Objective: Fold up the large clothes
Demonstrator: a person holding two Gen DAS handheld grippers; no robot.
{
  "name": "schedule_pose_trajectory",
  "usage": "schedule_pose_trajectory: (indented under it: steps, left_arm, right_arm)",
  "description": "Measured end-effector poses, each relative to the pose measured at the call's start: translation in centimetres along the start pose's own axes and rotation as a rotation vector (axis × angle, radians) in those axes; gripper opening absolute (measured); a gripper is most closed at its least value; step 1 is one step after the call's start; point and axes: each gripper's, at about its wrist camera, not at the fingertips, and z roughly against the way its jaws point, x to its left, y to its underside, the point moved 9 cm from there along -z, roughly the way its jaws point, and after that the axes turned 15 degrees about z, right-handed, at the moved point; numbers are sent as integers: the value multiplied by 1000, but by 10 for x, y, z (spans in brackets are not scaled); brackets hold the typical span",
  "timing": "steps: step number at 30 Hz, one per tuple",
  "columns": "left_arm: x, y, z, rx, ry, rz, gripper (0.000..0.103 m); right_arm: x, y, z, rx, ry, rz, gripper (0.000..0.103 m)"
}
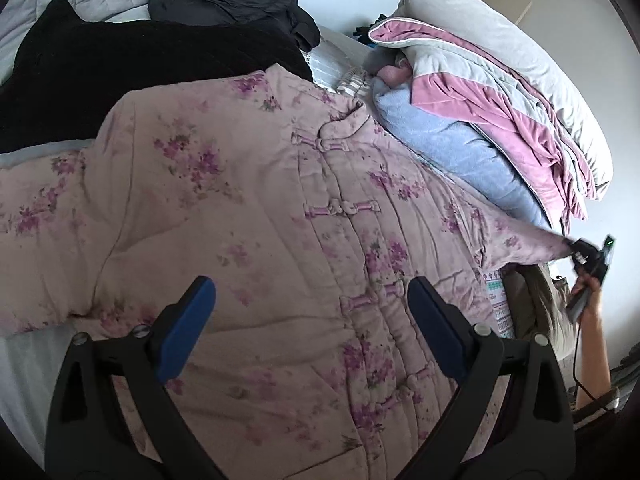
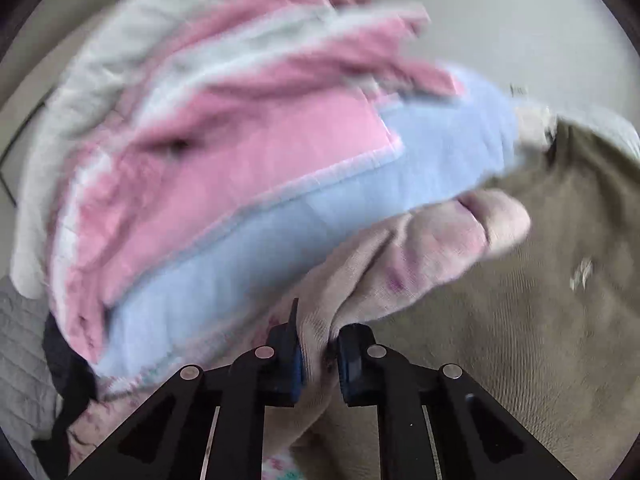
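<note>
A pink quilted floral jacket [image 1: 248, 208] with knotted cloth buttons lies spread face up on the bed. My left gripper [image 1: 312, 300] hovers open above its lower front, holding nothing. My right gripper [image 1: 576, 250] shows at the right edge of the left wrist view, pulling the jacket's sleeve end taut. In the blurred right wrist view, my right gripper [image 2: 318, 344] is shut on the sleeve cuff [image 2: 400, 260], which bunches up between its jaws.
Black clothes [image 1: 132, 64] lie beyond the jacket at the upper left. A pile of pink, grey and light blue blankets [image 1: 480, 112] and a white pillow [image 1: 500, 40] lie along the right. An olive-brown cloth [image 2: 540, 280] sits right of the cuff.
</note>
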Motion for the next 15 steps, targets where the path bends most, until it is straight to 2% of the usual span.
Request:
schedule_pose_trajectory:
  steps: [5,8,11,15]
  left_arm:
    - [-2,-3,-6,17,17,1,96]
    - [-4,-6,-6,13,31,2,96]
    - [-6,-15,-1,-12,55,5,96]
    - [-9,-29,7,-58,110,22,96]
  right_arm:
    - [81,-32,49,-127,-125,122,13]
    - [157,-41,78,-171,-246,218,13]
    - [235,-39,101,-193,-363,333,13]
    - [332,-15,119,-177,-516,450,13]
